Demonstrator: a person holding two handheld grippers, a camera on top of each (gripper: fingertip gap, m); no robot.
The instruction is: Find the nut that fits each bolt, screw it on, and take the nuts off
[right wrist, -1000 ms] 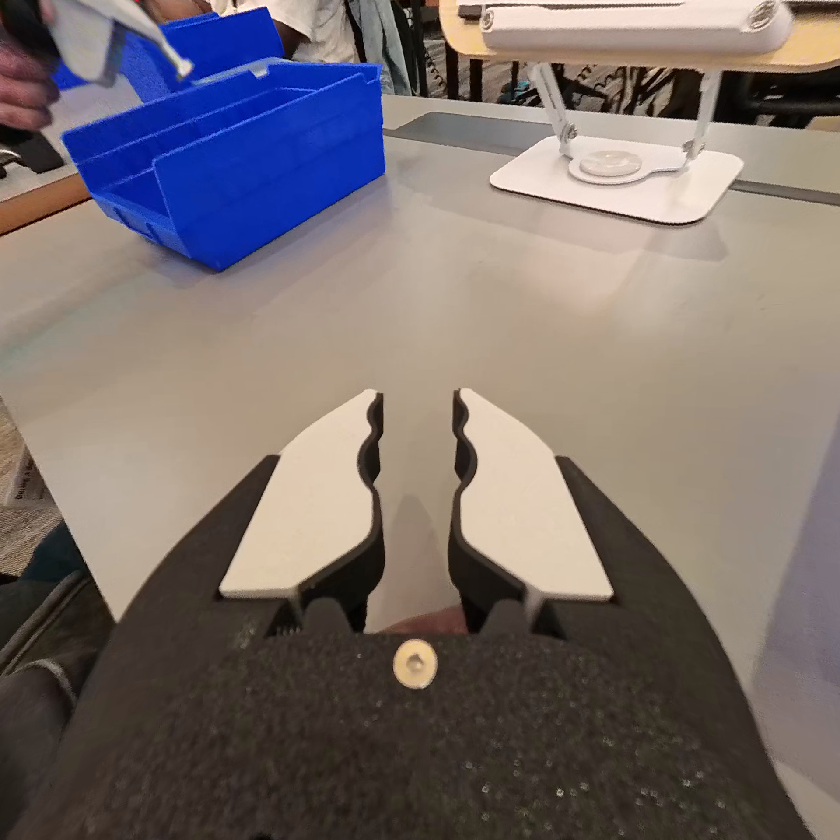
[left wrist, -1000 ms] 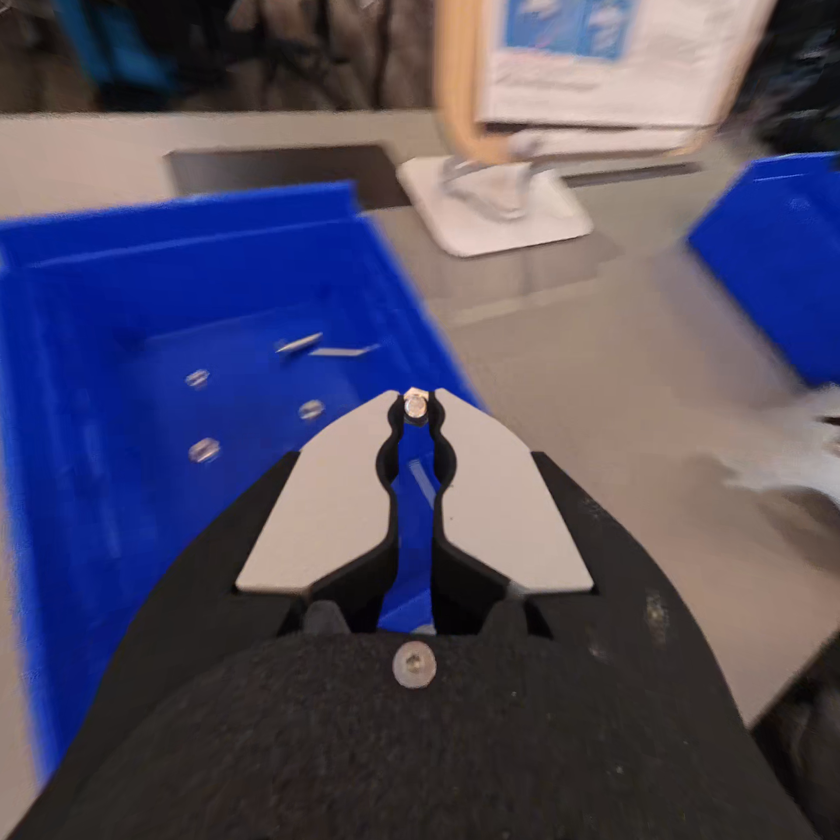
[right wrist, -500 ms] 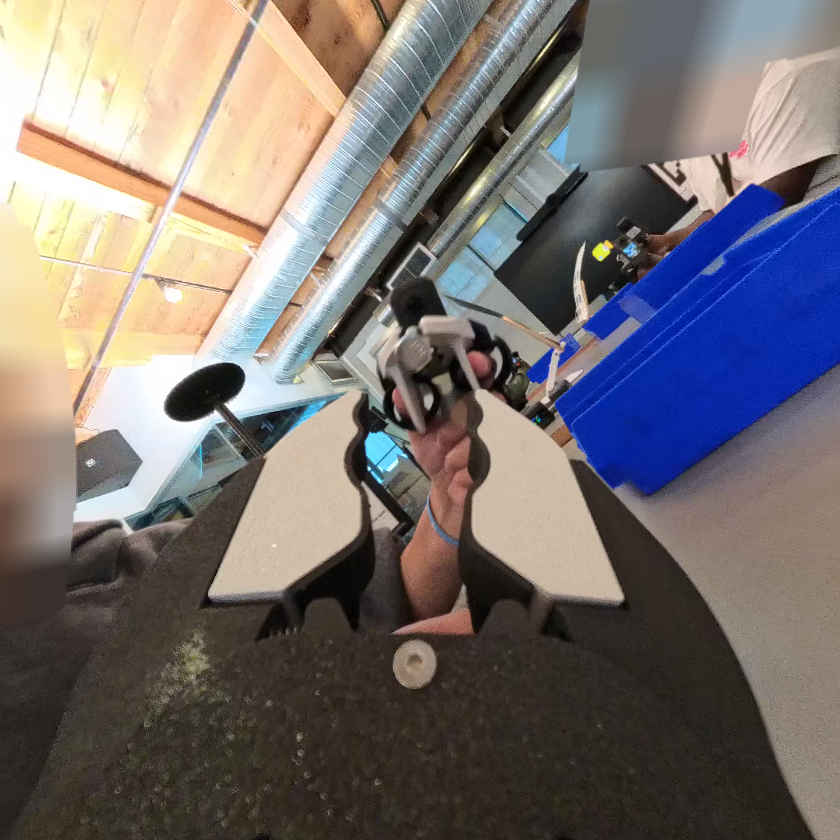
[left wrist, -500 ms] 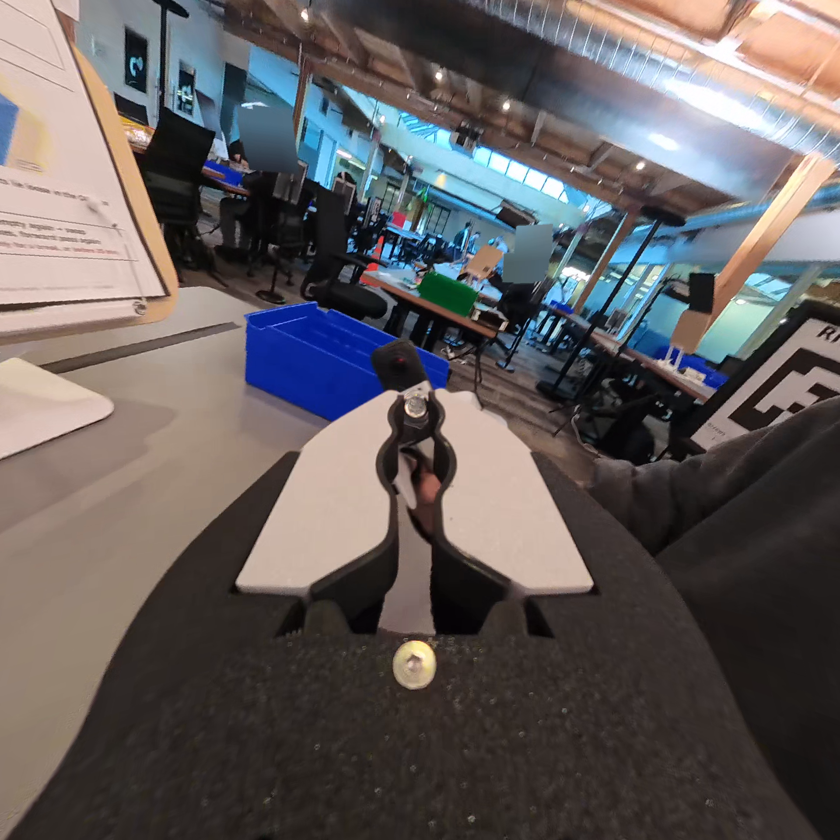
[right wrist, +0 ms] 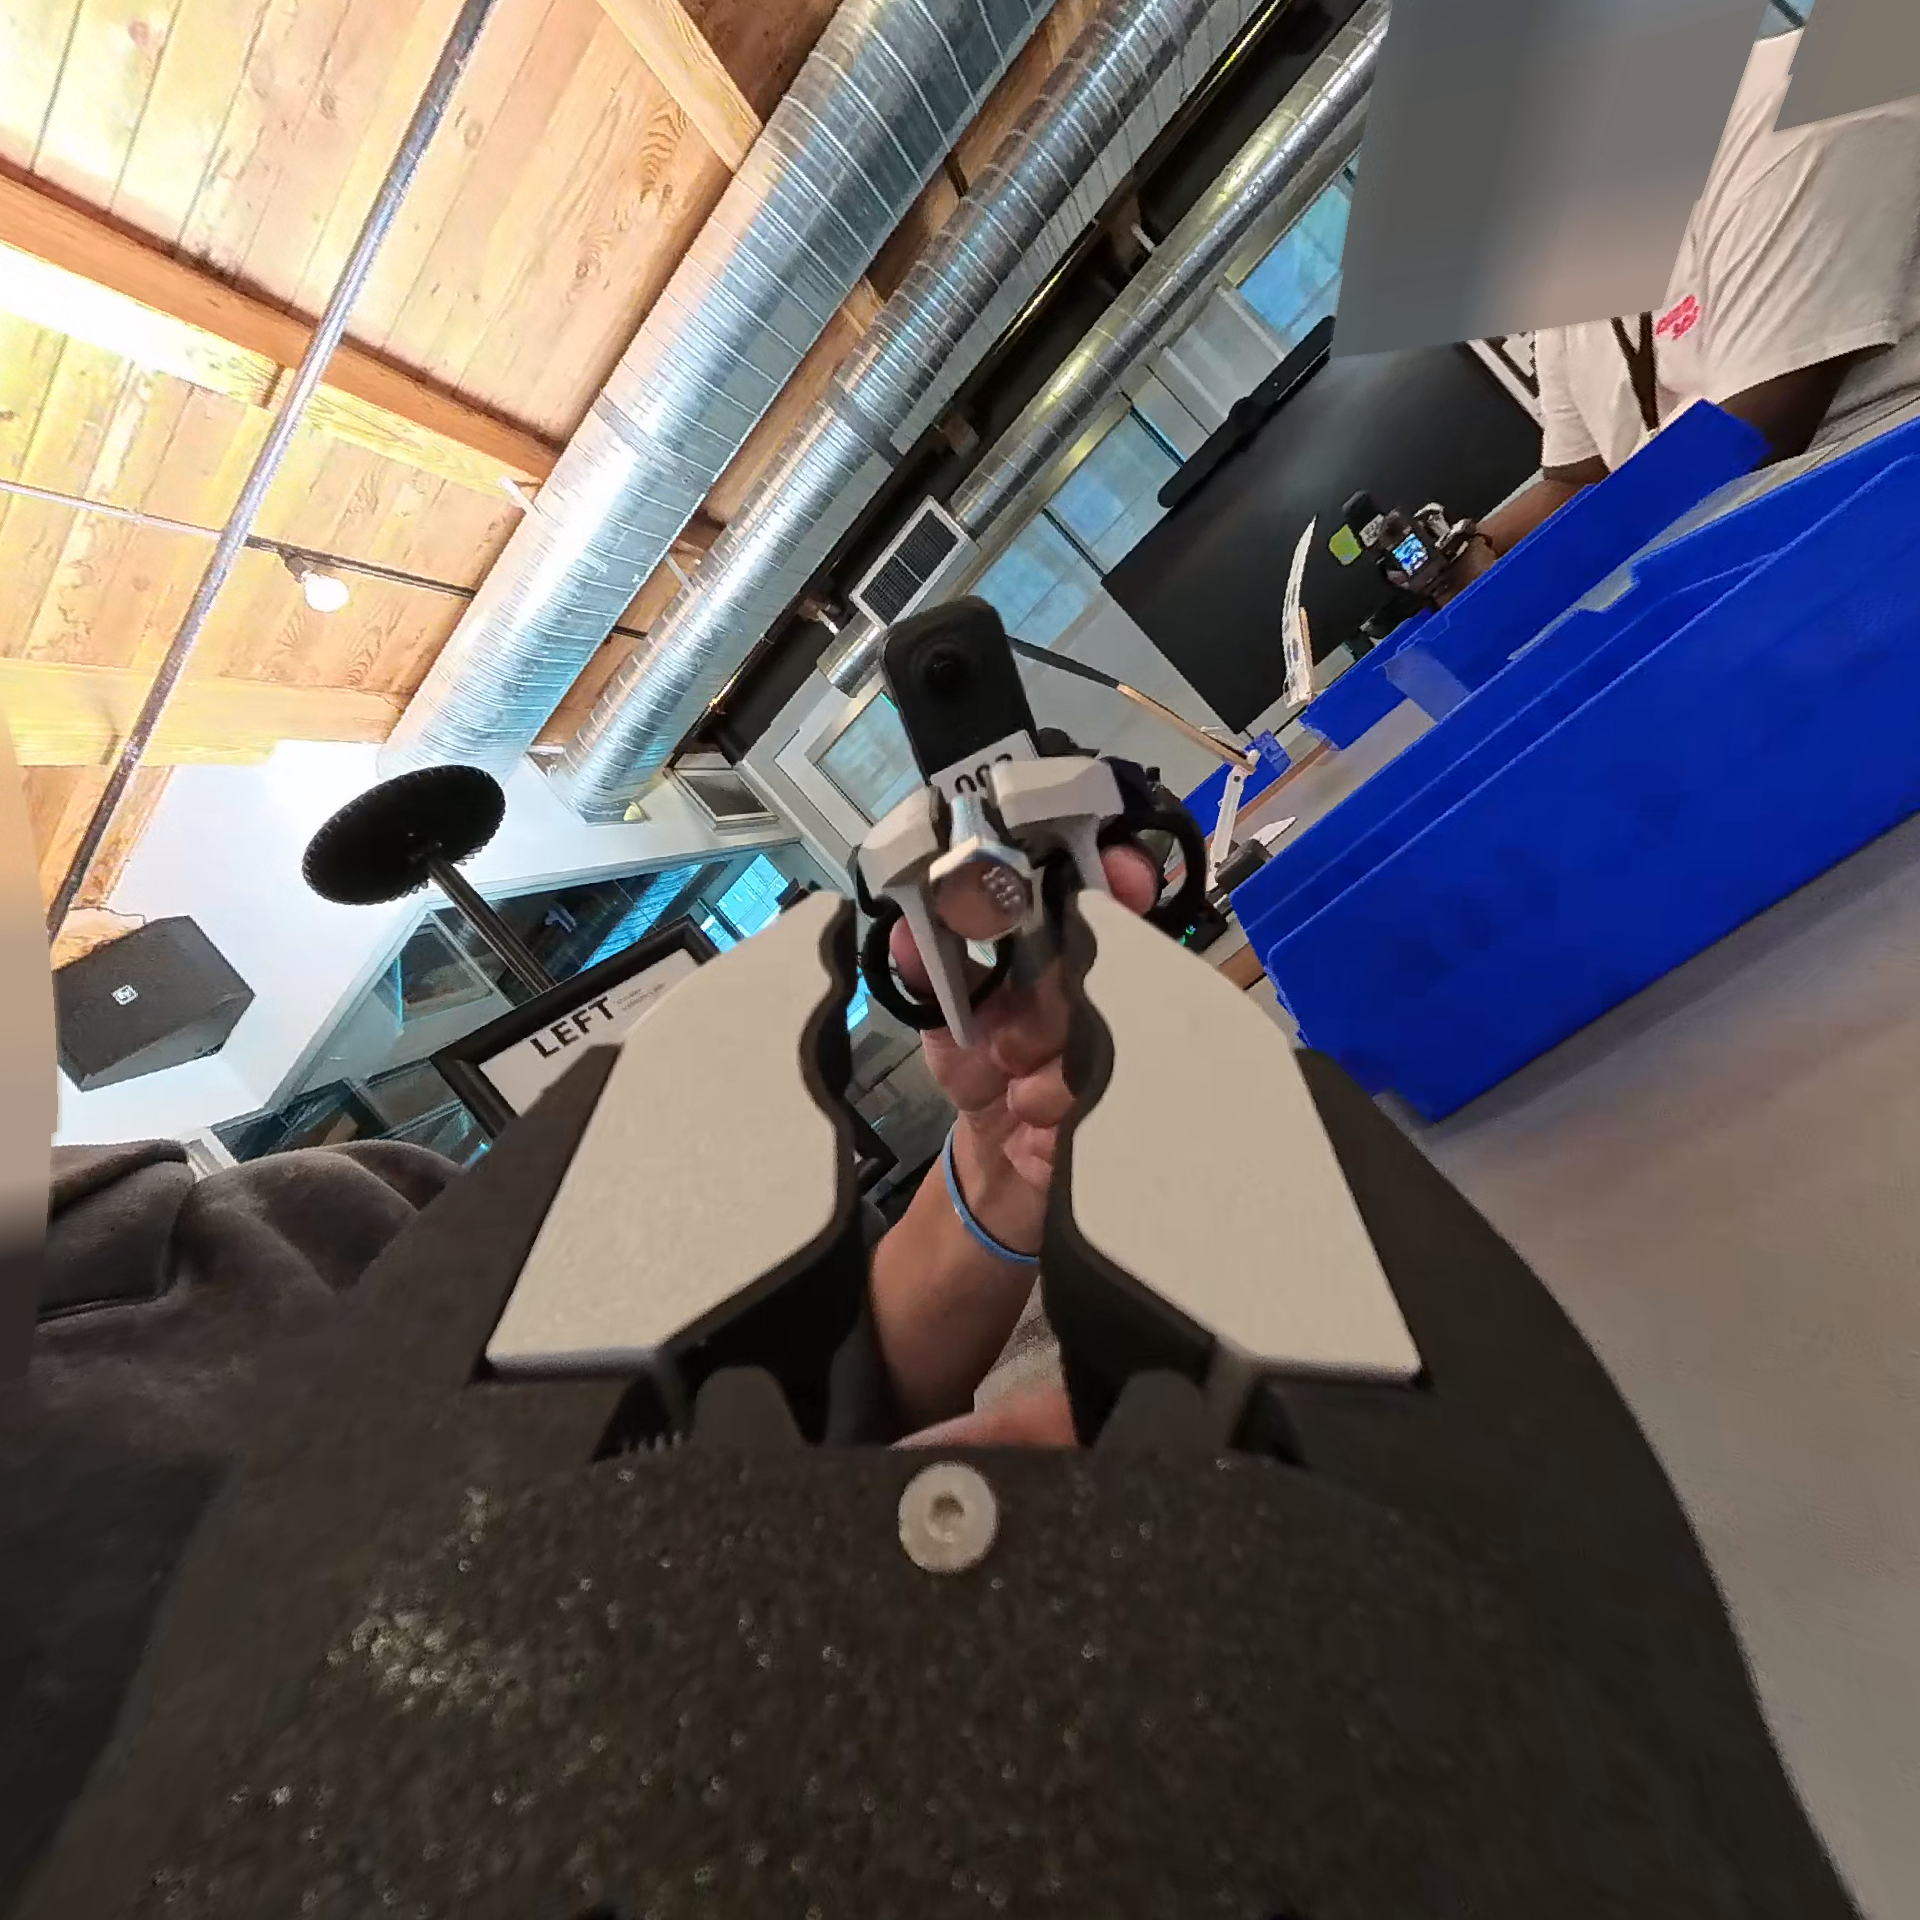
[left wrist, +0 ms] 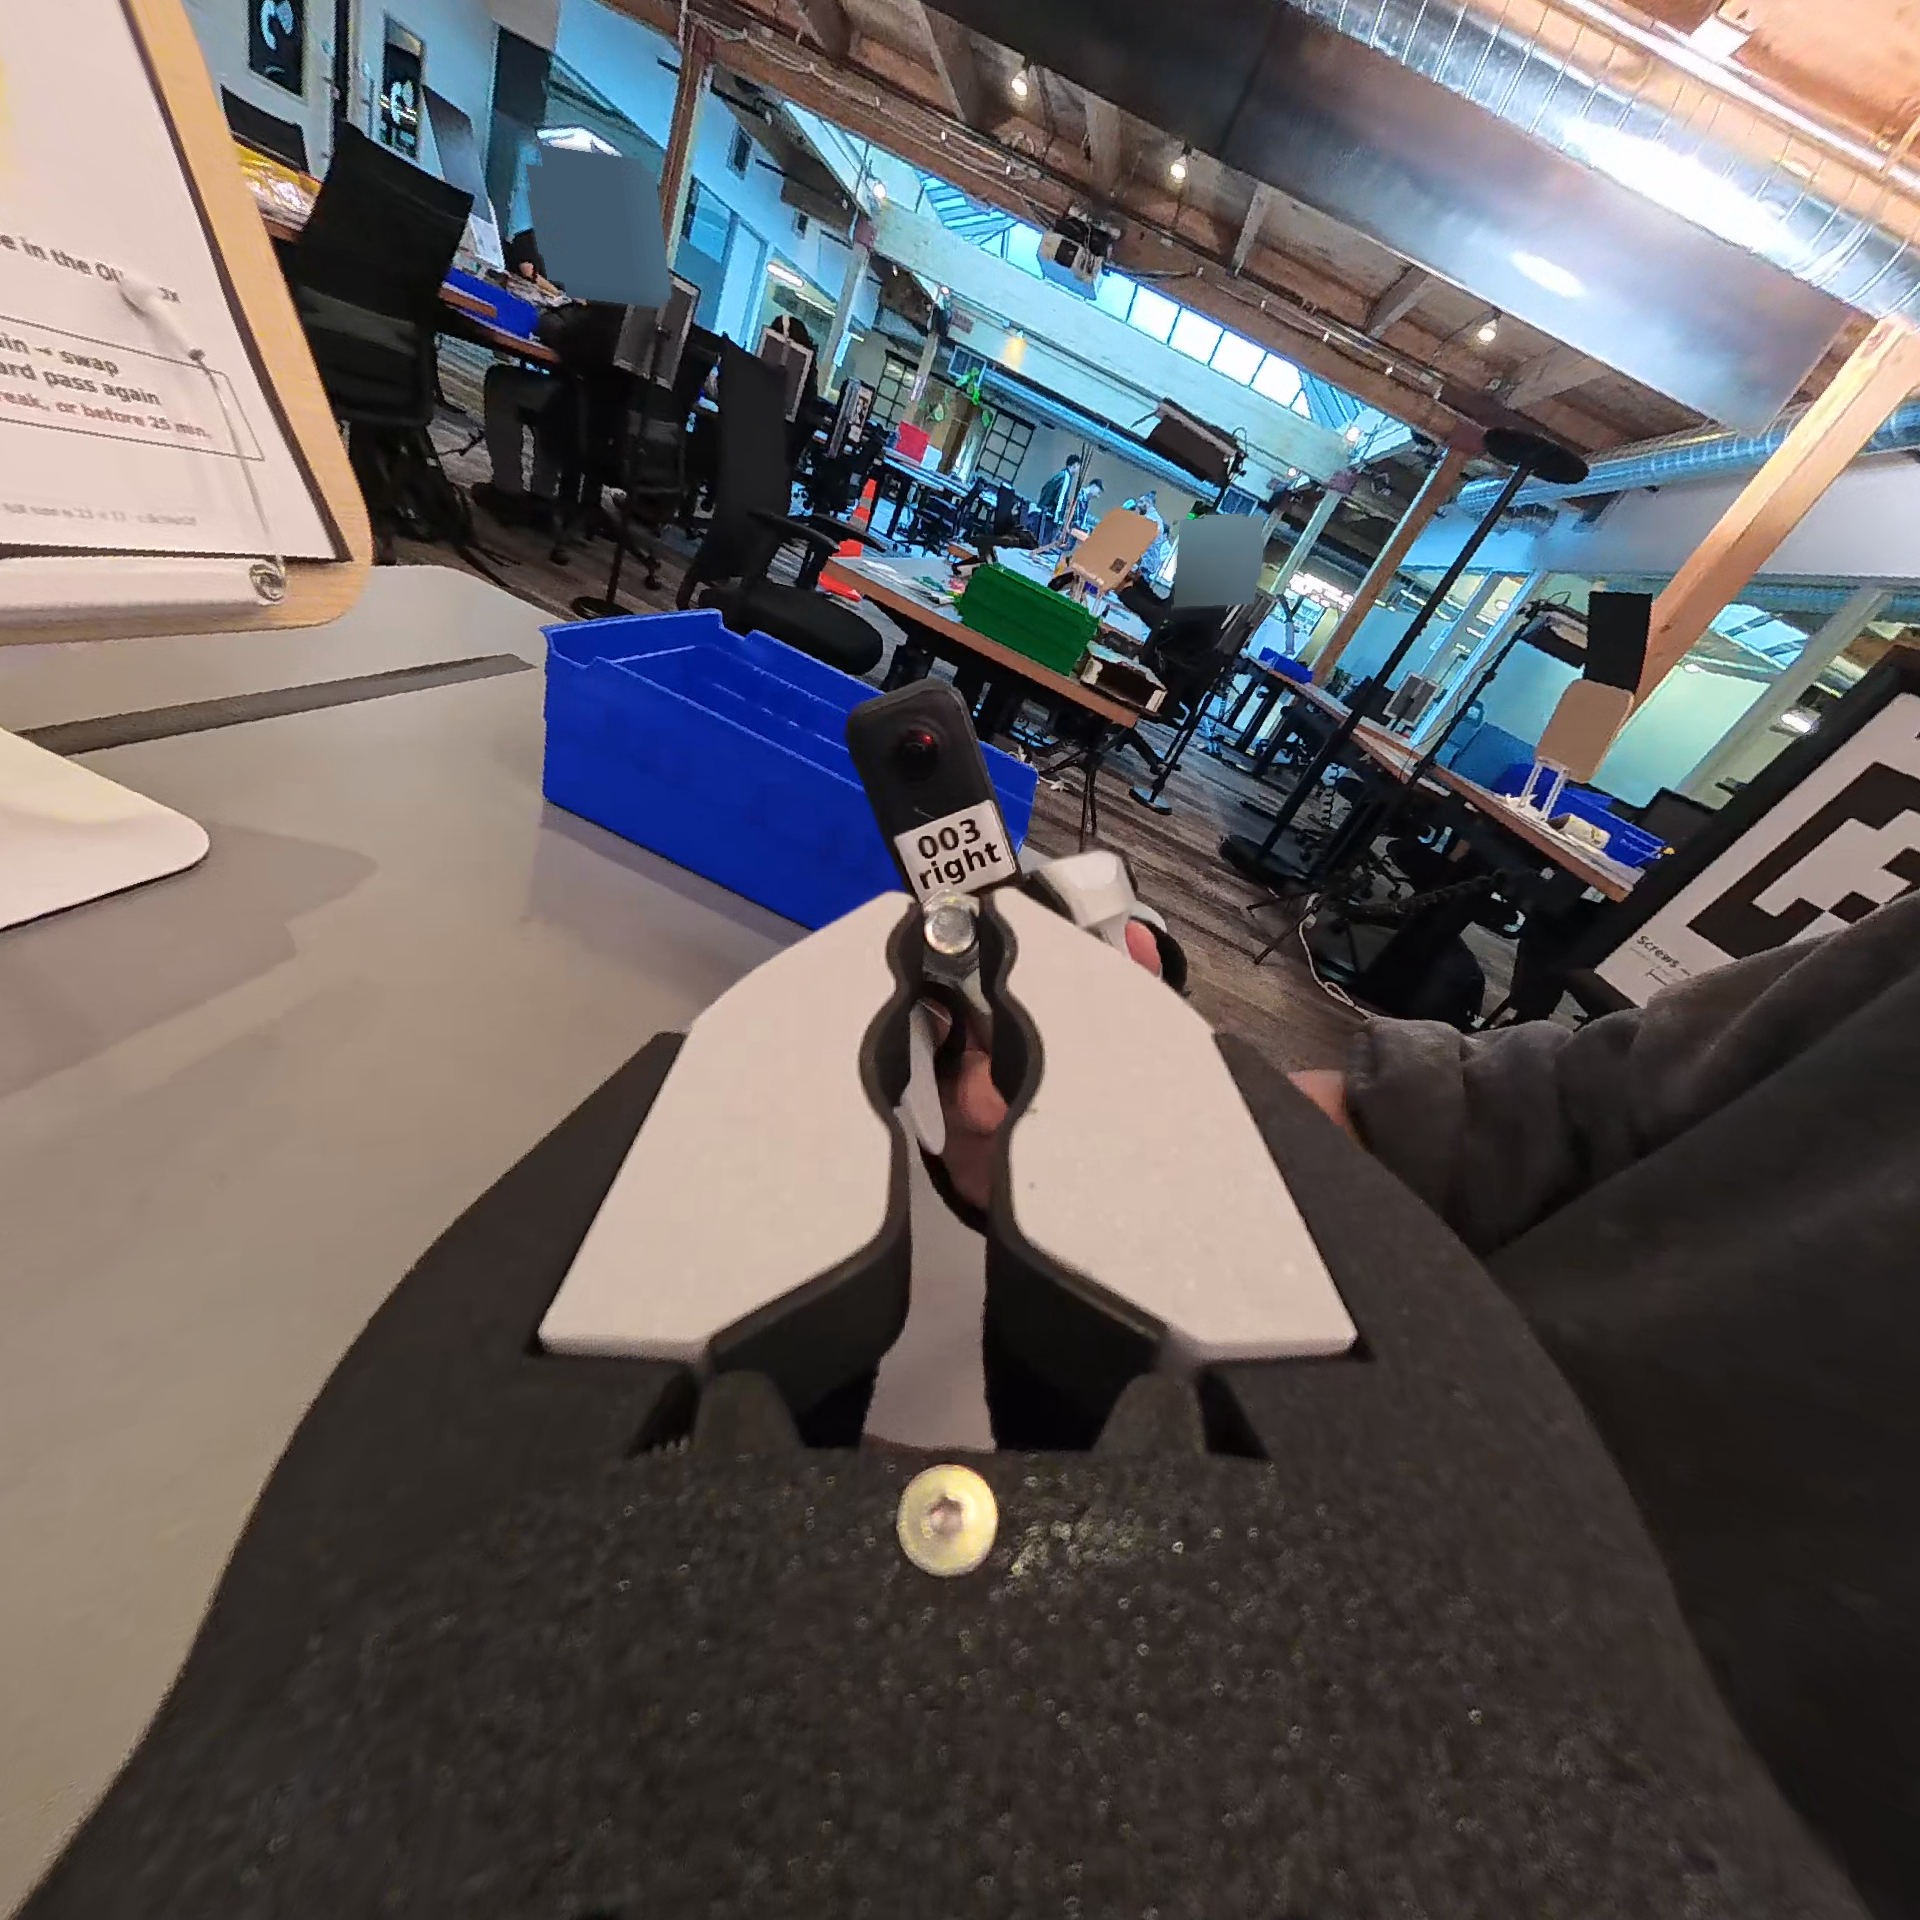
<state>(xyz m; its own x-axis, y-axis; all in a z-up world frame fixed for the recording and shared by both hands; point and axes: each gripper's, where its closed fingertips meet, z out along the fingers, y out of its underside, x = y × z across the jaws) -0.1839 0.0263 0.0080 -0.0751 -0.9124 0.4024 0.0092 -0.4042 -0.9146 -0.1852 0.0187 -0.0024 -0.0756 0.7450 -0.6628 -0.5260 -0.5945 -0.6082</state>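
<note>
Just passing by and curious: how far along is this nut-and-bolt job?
Early. Done: one bolt is picked up, clamped in the left gripper. In hand: the right gripper, open and empty, faces it. Left: matching, screwing on and unscrewing all appear to remain.

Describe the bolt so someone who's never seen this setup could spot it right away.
Start at the left gripper, held up in the air facing the right gripper, with the blue bins off to the side. The bolt is pinched at the very tip of its shut jaws. It is the only small shiny metal piece there, its hexagonal head pointing toward the right gripper's open jaws.
</note>
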